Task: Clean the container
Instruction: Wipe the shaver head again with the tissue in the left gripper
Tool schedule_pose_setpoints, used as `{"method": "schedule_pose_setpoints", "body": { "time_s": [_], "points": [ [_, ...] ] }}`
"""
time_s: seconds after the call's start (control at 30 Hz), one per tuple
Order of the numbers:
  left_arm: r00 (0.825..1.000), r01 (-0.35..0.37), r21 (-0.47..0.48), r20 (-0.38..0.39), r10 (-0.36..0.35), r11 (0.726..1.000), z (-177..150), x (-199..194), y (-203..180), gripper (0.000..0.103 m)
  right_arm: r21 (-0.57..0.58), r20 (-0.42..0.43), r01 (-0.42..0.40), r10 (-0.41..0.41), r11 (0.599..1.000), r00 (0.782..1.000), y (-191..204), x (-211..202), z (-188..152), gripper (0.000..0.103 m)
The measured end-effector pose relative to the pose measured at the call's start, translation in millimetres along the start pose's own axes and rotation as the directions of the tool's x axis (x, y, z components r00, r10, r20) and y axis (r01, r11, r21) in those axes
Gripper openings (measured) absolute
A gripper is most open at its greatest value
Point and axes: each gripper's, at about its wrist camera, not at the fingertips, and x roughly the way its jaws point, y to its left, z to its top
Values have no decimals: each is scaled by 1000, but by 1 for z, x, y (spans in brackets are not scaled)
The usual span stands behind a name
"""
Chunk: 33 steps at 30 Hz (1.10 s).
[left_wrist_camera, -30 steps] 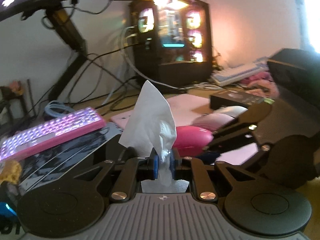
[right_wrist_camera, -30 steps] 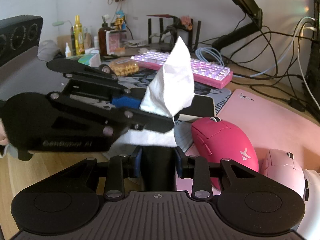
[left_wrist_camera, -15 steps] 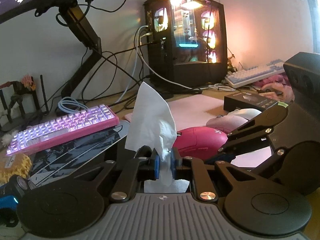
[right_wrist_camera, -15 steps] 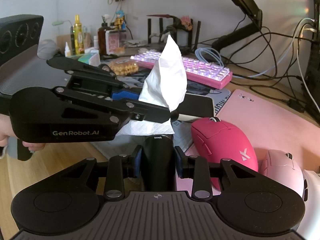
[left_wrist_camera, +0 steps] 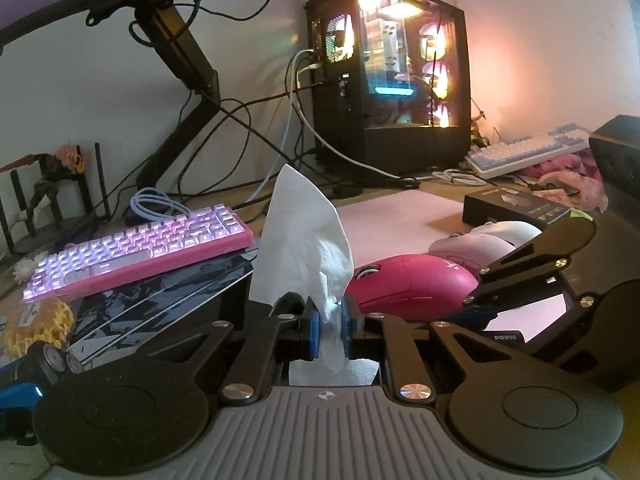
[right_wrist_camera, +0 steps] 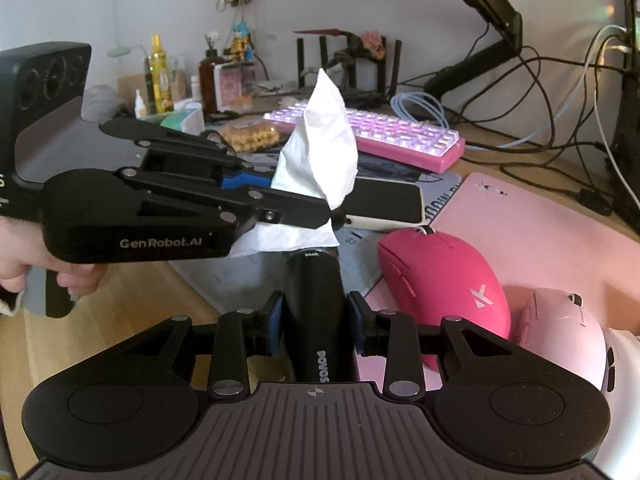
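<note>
Right wrist view: right gripper (right_wrist_camera: 316, 326) clamps a black cylindrical POVOS container (right_wrist_camera: 314, 312) above the wooden desk (right_wrist_camera: 132, 300), while left gripper (left_wrist_camera: 329, 326) pinches a crumpled white tissue (left_wrist_camera: 300, 240) just over its far end.

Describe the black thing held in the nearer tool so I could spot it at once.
Start at the pink lit keyboard and come toward the camera, past the white tissue. The black container stands clamped between the jaws of the right gripper. Unlike the deep pink mouse beside it, it is a dark cylinder printed POVOS.
</note>
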Motion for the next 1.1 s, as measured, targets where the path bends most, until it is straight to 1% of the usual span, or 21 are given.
{"method": "schedule_pose_setpoints", "body": {
  "time_s": [0.1, 0.2, 0.37, 0.47, 0.63, 0.77, 0.9, 1.0, 1.1],
  "points": [
    [1000, -12, 11, 1, 12, 1000, 0, 0, -2, 16, 9, 2, -6, 6, 1000, 1000, -3, -2, -1, 38],
    [1000, -25, 20, 2, 25, 999, 0, 0, -3, 16, 27, 5, -1, 1, 1000, 1000, -7, -4, -2, 41],
    [1000, -26, 23, 1, 26, 999, 0, -2, -7, 16, 52, 10, 5, -5, 999, 1000, -18, -9, -5, 49],
    [1000, -31, 30, 2, 31, 999, 0, -2, -8, 16, 59, 11, 4, -5, 998, 1000, -21, -10, -6, 50],
    [999, -43, 69, 7, 43, 997, 0, -3, -14, 15, 24, 3, 38, -38, 999, 999, -14, -8, -5, 50],
    [1000, 7, 95, 11, -8, 995, 0, -4, -21, 16, 2, -3, 60, -60, 998, 998, -8, -5, -4, 50],
    [1000, 9, 126, 9, -10, 992, 0, -3, -28, 15, -3, -3, 65, -65, 998, 998, -7, -5, -4, 50],
    [999, 31, 100, 6, -31, 995, 0, -2, -24, 15, 0, -2, 68, -68, 998, 998, -5, -5, -4, 49],
    [999, 51, 48, 2, -51, 998, 0, -1, -15, 16, 16, -3, 72, -72, 997, 997, -5, -4, -3, 50]
  ]
}}
